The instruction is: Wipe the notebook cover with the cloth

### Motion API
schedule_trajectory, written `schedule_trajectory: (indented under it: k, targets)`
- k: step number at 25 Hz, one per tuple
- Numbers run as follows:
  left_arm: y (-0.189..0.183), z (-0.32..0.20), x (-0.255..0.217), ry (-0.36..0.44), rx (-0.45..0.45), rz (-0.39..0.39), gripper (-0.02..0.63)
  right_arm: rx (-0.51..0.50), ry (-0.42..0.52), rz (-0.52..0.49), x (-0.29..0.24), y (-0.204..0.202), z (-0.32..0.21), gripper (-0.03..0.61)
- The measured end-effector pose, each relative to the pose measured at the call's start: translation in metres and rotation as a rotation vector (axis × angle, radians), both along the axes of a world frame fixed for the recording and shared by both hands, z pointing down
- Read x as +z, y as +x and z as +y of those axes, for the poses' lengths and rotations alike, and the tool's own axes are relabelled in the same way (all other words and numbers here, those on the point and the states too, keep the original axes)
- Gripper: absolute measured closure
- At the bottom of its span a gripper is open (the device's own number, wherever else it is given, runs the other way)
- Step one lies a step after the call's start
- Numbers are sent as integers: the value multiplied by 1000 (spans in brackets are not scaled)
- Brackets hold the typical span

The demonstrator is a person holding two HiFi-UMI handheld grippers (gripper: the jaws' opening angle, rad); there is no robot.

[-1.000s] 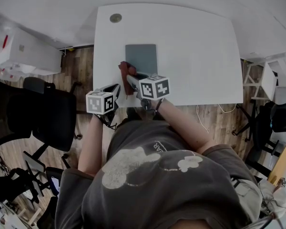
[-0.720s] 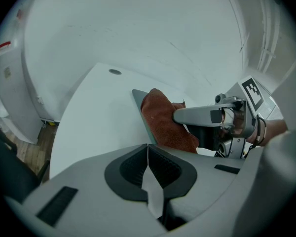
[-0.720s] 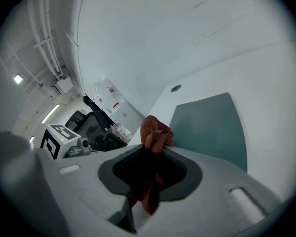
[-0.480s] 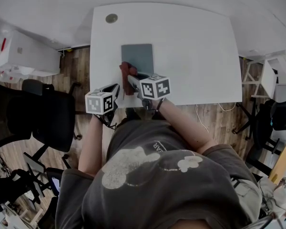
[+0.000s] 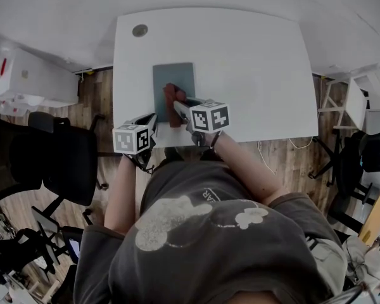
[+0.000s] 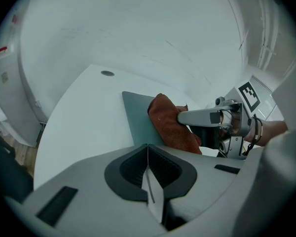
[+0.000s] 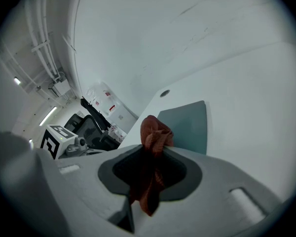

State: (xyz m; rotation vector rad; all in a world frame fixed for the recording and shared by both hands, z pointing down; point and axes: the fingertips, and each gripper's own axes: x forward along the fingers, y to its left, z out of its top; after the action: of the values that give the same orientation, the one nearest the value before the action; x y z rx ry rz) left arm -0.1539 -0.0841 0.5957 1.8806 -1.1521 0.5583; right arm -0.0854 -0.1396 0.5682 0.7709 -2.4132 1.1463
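A grey notebook point(image 5: 173, 81) lies flat on the white table point(image 5: 253, 62), near its front left. My right gripper point(image 5: 176, 104) is shut on a red-brown cloth point(image 5: 171, 95), which rests on the notebook's near half. In the right gripper view the cloth point(image 7: 154, 135) bunches between the jaws, with the notebook point(image 7: 190, 125) just beyond. My left gripper point(image 5: 153, 120) hovers at the table's front edge, left of the notebook, shut and holding nothing. Its view shows the cloth point(image 6: 170, 125) on the notebook point(image 6: 138, 120) and the right gripper's fingers point(image 6: 200, 116) clamping it.
A round cable grommet point(image 5: 139, 30) sits in the table's far left corner. A black office chair point(image 5: 63, 157) and a white cabinet point(image 5: 25, 78) stand left of the table. White furniture point(image 5: 358, 103) is at the right.
The right gripper has carried the cloth from the notebook's near left corner further onto the cover. The left gripper has stayed where it was.
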Motion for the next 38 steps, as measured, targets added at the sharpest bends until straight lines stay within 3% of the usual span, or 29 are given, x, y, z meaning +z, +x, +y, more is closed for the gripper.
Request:
schedule_trajectory:
  k: [25, 32, 38]
  targets:
    - [78, 2, -5, 16, -94, -10, 617, -26, 2, 11, -1, 94, -12, 489]
    - [89, 1, -13, 35, -208, -13, 617, -77, 1, -20, -8, 112, -25, 489]
    - [83, 15, -26, 65, -297, -14, 617, -137, 31, -42, -21, 98, -35, 489]
